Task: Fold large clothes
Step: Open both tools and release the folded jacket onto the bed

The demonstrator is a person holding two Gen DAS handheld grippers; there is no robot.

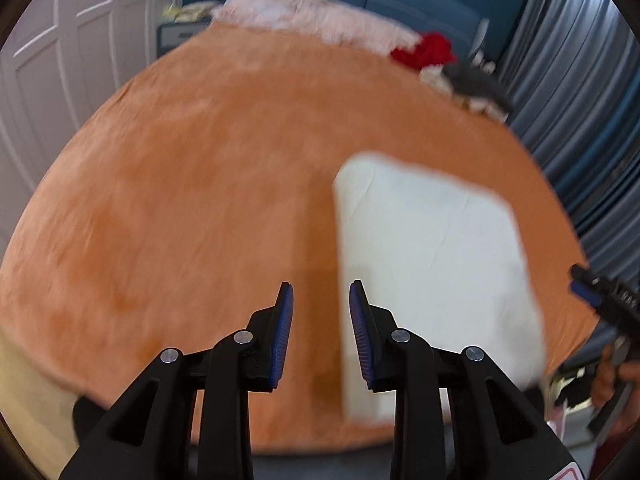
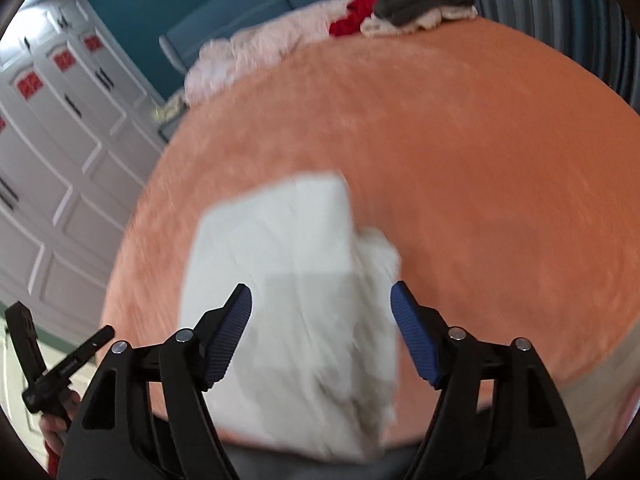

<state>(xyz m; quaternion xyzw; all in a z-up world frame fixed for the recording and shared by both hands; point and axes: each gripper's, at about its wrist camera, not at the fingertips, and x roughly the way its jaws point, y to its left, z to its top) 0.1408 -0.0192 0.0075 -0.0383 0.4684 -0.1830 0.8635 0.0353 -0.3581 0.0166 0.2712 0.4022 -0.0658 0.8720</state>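
Nothing here works as a container, just your orange bedspread (image 1: pixel 200 184) with stuff lying on it. In the left wrist view, your left gripper (image 1: pixel 321 334) sits bottom center, jaws a bit apart with nothing between them, hovering by the left edge of the folded white garment (image 1: pixel 432 264) at center right. Your right gripper (image 1: pixel 600 300) pokes in at the right edge. In the right wrist view that gripper (image 2: pixel 321 336) is spread wide and empty over the garment (image 2: pixel 288 304) at lower center. Pink blanket (image 2: pixel 256 52), red cloth (image 2: pixel 360 8) and grey clothes (image 2: pixel 424 2) run along the top.
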